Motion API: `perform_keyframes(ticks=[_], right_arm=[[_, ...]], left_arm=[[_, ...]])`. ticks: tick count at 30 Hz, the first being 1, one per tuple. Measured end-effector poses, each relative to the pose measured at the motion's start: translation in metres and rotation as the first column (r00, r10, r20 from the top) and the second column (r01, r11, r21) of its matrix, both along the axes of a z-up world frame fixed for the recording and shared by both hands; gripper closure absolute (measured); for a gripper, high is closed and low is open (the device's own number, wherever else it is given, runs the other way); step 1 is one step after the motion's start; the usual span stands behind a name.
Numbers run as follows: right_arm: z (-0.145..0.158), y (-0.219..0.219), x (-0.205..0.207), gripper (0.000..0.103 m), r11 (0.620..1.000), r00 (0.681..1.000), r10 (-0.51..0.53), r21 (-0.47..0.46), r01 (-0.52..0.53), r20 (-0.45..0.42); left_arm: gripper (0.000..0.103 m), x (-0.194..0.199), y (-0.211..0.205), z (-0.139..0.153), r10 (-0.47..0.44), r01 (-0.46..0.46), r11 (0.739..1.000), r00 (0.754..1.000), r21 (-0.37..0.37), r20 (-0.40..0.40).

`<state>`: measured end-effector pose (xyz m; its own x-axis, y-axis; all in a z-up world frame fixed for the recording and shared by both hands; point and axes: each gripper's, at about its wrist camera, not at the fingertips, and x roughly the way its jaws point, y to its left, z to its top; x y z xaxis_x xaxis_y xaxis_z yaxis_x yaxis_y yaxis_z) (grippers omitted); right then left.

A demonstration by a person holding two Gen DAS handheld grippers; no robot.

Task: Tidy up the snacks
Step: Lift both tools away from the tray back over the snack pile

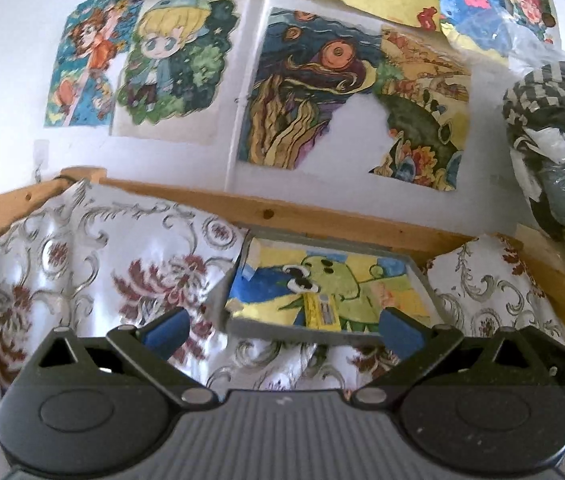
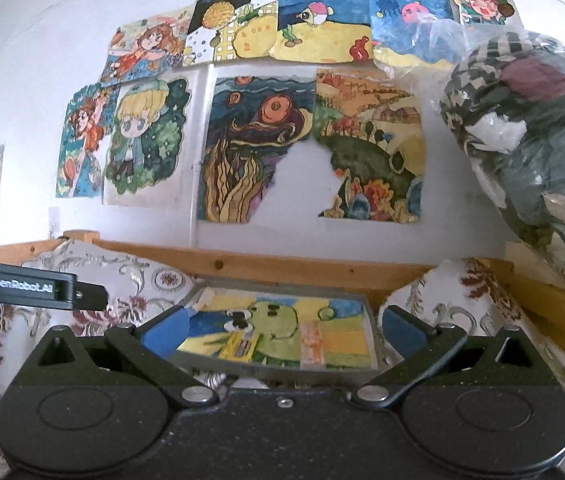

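My left gripper (image 1: pixel 282 326) hangs with its blue-padded fingers spread wide and nothing between them, low over the flowered cloth (image 1: pixel 82 264) that covers the table. My right gripper (image 2: pixel 278 326) is just as widely spread and just as empty, and the black body of the left tool shows at the left edge of its view.

Just past both sets of fingertips sits a shallow grey tray (image 1: pixel 418 276), its floor lined with a child's painting of a green creature on yellow and blue. In the tray, near its front edge and a little left of centre, lies a small yellow snack packet (image 1: pixel 320 312), seen again in the right wrist view (image 2: pixel 240 346). To the right of it in the tray lies a pale orange packet (image 2: pixel 311 346), clear only in the right wrist view; what either packet holds is too blurred to read.

Behind the tray runs a wooden rail (image 1: pixel 322 220), with the cloth bunched up against it on either side. Right of the tray and higher, a clear plastic bag of clothes (image 2: pixel 530 128) bulges into view. Above the rail, behind the tray, the white wall (image 2: pixel 22 92) is papered with bright drawings (image 2: pixel 250 144), several with torn edges.
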<state>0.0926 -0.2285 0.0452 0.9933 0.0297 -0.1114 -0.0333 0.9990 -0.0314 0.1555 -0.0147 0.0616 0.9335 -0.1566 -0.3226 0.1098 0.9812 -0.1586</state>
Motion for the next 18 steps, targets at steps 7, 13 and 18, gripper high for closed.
perform_keyframes(ticks=[7, 13, 18], right_arm=[[-0.010, 0.009, -0.020, 0.001, 1.000, 0.999, -0.010, 0.001, 0.010, -0.038], [-0.022, 0.017, -0.030, 0.001, 1.000, 0.995, -0.002, 0.000, 0.002, -0.096], [-0.034, 0.025, -0.032, 0.001, 1.000, 0.983, 0.021, -0.019, -0.025, -0.182]], left_arm=[[0.000, -0.026, 0.017, -0.015, 0.019, -0.019, 1.000, 0.999, -0.013, -0.026], [0.000, -0.042, 0.027, -0.029, 0.028, -0.028, 1.000, 0.998, 0.004, -0.063], [0.000, -0.045, 0.037, -0.049, 0.027, -0.027, 1.000, 0.979, 0.000, -0.202]])
